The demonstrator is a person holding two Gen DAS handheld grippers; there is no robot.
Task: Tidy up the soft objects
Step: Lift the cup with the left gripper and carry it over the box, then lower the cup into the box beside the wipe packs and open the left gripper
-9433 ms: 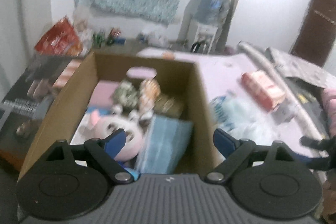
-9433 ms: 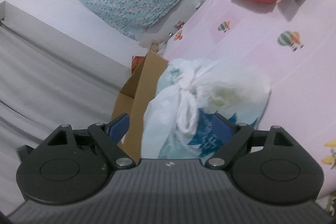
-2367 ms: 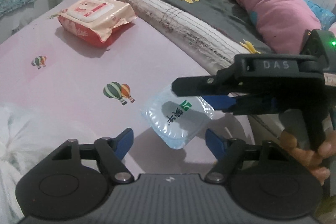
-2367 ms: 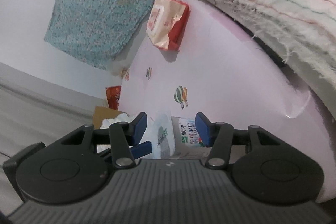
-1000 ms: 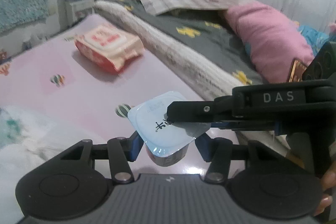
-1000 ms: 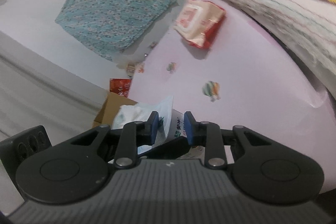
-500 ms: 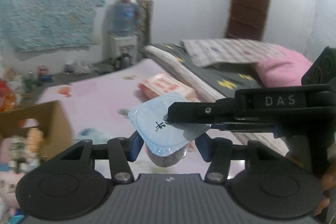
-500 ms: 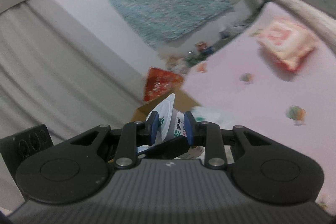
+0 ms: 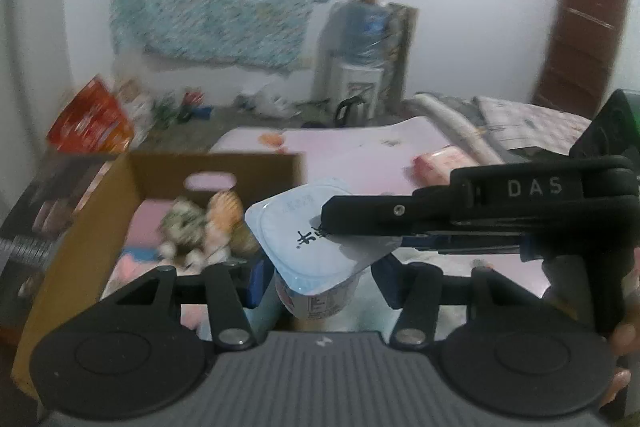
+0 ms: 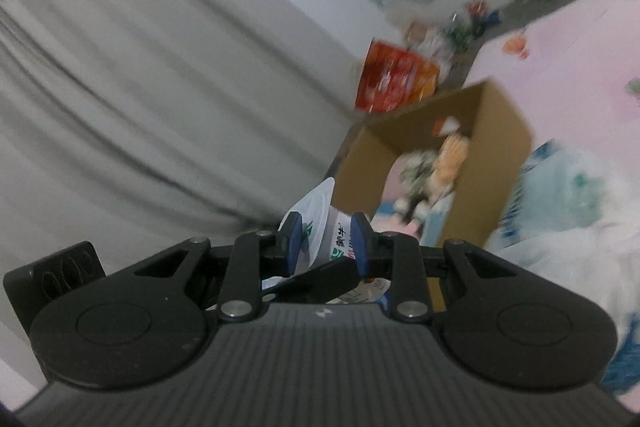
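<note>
A small yogurt cup [image 9: 304, 247] with a white foil lid is in the air between both grippers. My right gripper [image 10: 325, 246] is shut on the yogurt cup [image 10: 328, 231] from the side; in the left wrist view it comes in from the right as a black arm [image 9: 480, 219]. My left gripper [image 9: 318, 281] is open, its blue pads either side of the cup's body without clear contact. An open cardboard box [image 9: 96, 219] holding plush toys [image 9: 200, 227] lies just beyond, at left; it also shows in the right wrist view [image 10: 480, 143].
A white and blue plastic bag [image 10: 560, 211] lies on the pink balloon-print sheet [image 9: 352, 151] right of the box. A pink wipes pack [image 9: 440, 165] sits farther right. A red snack bag [image 9: 92, 123] and a water dispenser [image 9: 368, 59] stand by the far wall.
Both grippers have swung left with the yogurt cup, from over the bed towards the cardboard box, which now lies just ahead. The right gripper stays shut on the cup.
</note>
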